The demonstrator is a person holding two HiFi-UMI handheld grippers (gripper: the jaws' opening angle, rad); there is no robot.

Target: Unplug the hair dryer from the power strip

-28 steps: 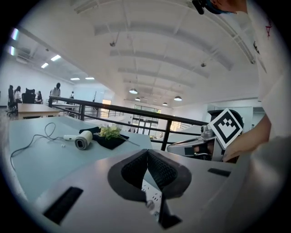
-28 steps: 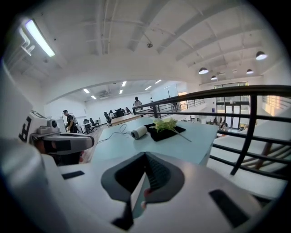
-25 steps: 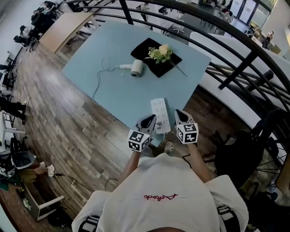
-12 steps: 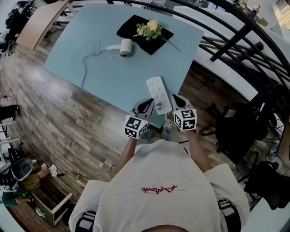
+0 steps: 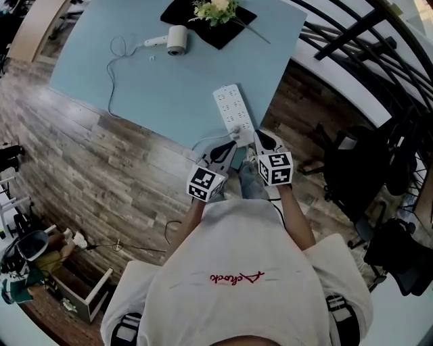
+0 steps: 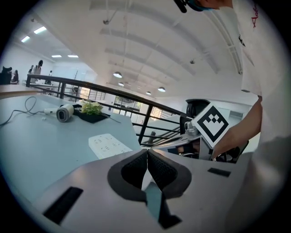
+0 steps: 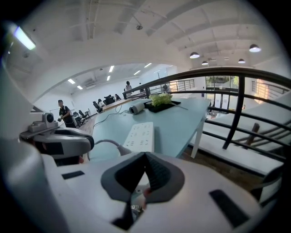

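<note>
Left gripper (image 6: 147,153) and right gripper (image 7: 144,157), jaws pressed together and empty, hang just off the power strip's (image 5: 233,113) near end. The hair dryer (image 5: 174,39) lies well beyond its far end, beside a black mat (image 5: 233,23) holding flowers (image 5: 215,8). The strip rests on a pale blue table (image 5: 162,94) above plank flooring (image 5: 101,176), with a dark railing (image 5: 352,34) to its right.
</note>
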